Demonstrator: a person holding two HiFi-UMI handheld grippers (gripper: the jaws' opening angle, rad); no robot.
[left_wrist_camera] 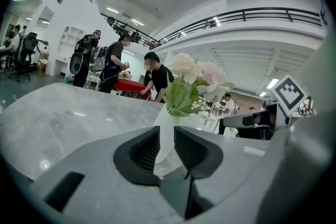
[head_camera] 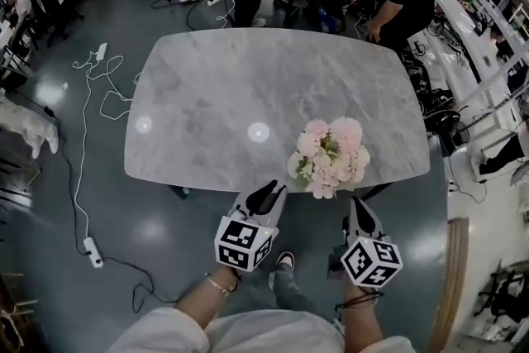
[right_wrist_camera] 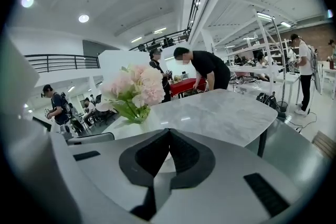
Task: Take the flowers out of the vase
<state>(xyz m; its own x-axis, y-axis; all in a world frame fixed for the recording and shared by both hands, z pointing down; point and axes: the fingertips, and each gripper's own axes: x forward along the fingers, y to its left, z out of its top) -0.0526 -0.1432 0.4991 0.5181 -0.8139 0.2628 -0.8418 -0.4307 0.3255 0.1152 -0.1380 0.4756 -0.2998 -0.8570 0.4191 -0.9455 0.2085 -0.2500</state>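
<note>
Marble table's (head_camera: 207, 95) near edge keeps the flowers (head_camera: 331, 155) in their vase (left_wrist_camera: 164, 118) within reach; left gripper (head_camera: 269, 193) slightly parted, right gripper (head_camera: 357, 209) closed, both empty.

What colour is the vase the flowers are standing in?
Plain white, with no pattern. The vase shows best in the left gripper view.

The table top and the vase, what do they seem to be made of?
Table top: grey-white with faint veins, likely marble or a stone-look slab. It looks polished, since it shows bright round reflections. Vase: plain white with a smooth, dull surface, perhaps ceramic or frosted glass; the look leaves it open.
</note>
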